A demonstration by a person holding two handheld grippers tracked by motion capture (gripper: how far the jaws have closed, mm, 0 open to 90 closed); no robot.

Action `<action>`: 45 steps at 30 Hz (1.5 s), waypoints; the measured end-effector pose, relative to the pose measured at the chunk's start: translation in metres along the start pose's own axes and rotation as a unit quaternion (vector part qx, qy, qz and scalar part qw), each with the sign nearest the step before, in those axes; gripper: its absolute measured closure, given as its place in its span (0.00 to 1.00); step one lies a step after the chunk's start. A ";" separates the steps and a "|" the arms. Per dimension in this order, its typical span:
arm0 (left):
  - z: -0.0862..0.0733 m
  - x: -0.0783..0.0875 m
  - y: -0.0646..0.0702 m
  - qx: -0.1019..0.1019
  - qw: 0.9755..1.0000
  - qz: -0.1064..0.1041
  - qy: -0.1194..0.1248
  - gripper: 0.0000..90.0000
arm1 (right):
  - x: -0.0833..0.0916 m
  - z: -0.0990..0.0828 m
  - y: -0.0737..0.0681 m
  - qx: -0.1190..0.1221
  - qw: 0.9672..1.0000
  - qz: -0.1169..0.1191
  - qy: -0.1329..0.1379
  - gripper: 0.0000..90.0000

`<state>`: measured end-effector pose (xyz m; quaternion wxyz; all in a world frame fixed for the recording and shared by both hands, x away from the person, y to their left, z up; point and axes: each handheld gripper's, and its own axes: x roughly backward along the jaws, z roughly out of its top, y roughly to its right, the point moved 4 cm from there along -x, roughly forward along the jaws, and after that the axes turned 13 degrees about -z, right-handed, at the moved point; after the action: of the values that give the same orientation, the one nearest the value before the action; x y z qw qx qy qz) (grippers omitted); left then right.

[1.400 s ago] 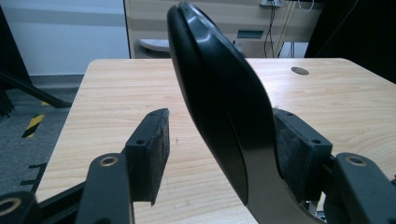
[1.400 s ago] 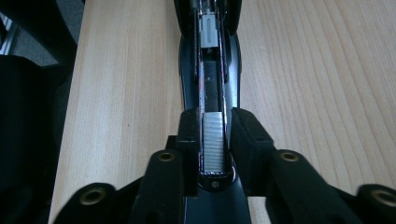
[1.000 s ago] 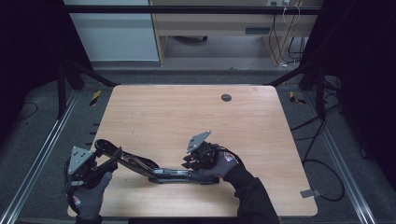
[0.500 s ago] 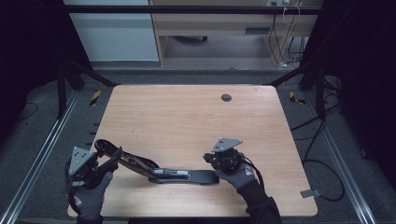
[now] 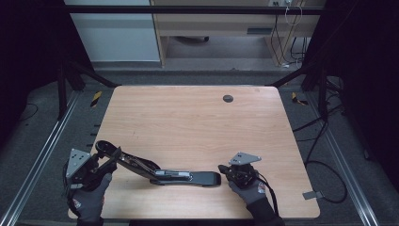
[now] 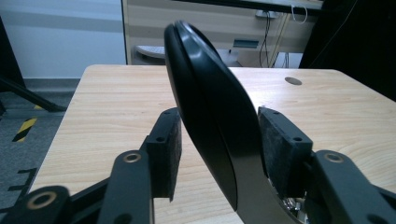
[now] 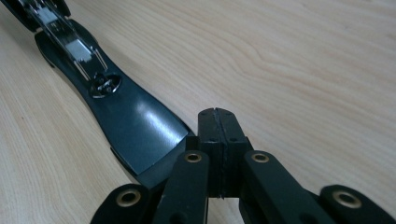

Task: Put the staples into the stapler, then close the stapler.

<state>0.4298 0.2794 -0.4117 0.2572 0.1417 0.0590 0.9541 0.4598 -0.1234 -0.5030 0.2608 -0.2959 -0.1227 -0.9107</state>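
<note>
A black stapler (image 5: 179,175) lies swung open on the wooden table (image 5: 188,122), with its base flat and its top arm slanting up to the left. My left gripper (image 5: 106,157) has just been closing on the raised end of that arm. In the left gripper view the rounded arm (image 6: 210,116) stands between the pads (image 6: 168,149), which lie against its sides. My right gripper (image 5: 221,168) is shut with nothing in it. Its tips (image 7: 217,114) rest low over the table, just beside the wide end of the stapler's base (image 7: 135,126).
A round dark grommet (image 5: 227,98) sits at the back of the table. Metal rails run along both sides, cables trail on the floor at the right, and a desk stands beyond the far edge.
My right gripper has left the middle of the stapler, moved right and down to the base's end, and closed its jaws. The left hand kept its place while its jaws narrowed around the arm.
</note>
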 end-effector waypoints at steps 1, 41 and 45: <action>0.001 0.001 0.000 0.001 1.000 0.000 0.002 0.57 | -0.001 -0.003 -0.001 0.000 1.000 -0.001 -0.001 1.00; 0.003 0.000 0.005 0.018 1.000 -0.008 0.007 0.67 | -0.007 -0.019 -0.025 -0.034 0.999 0.000 0.008 1.00; 0.003 0.000 0.005 0.019 1.000 -0.008 0.008 0.67 | -0.007 -0.019 -0.029 -0.034 0.999 0.005 0.008 1.00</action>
<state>0.4280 0.2750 -0.4083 0.2620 0.1387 0.0807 0.9516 0.4395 -0.1035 -0.5244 0.2558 -0.2974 -0.0881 -0.9156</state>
